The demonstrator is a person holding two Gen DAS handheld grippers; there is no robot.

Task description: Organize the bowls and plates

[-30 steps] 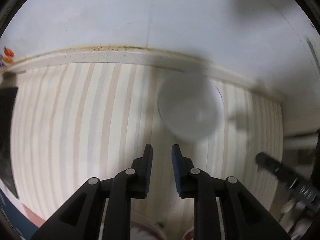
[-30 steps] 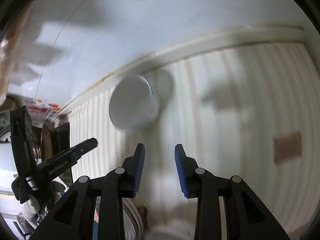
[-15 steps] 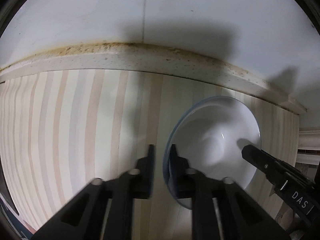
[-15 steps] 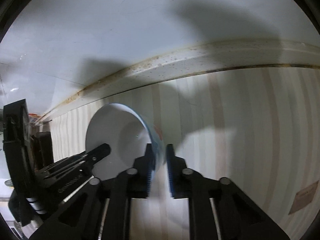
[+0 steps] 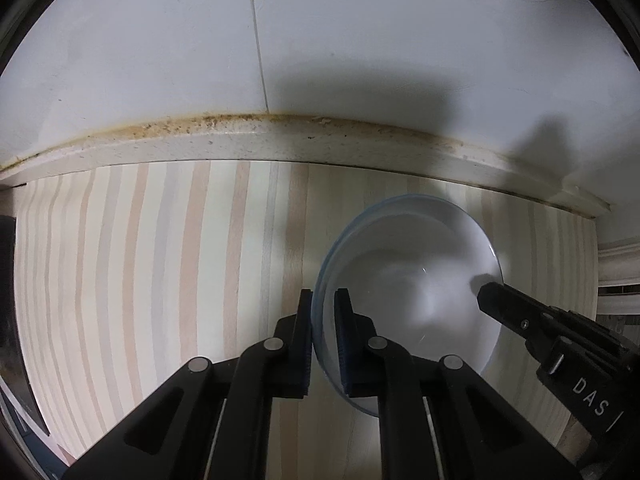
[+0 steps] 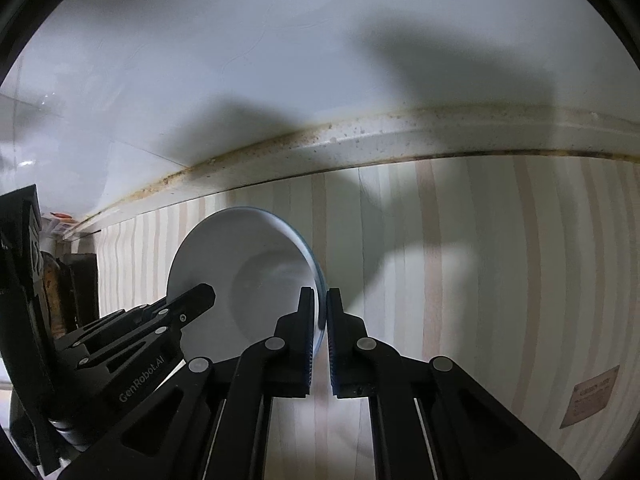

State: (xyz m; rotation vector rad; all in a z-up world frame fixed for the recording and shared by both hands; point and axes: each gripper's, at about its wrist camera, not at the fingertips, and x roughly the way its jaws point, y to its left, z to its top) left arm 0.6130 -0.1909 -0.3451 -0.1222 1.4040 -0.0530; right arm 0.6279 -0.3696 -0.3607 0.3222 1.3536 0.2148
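Note:
A white bowl (image 5: 416, 280) with a pale blue rim sits on the striped counter near the back wall. My left gripper (image 5: 323, 308) is shut on its left rim, one finger inside and one outside. My right gripper (image 6: 318, 312) is shut on the opposite rim of the same bowl (image 6: 248, 276). The right gripper's finger (image 5: 520, 320) shows at the bowl's far edge in the left wrist view. The left gripper's finger (image 6: 176, 312) shows at the bowl's left edge in the right wrist view.
A stained raised ledge (image 5: 280, 140) runs along the white tiled wall (image 5: 320, 40) just behind the bowl. A brown label (image 6: 592, 396) lies on the striped counter (image 6: 480, 260) to the right. Dark objects (image 6: 76, 292) stand at the counter's left end.
Both grippers have moved forward to the bowl and closed on its opposite rims. A second ago they were open and short of it.

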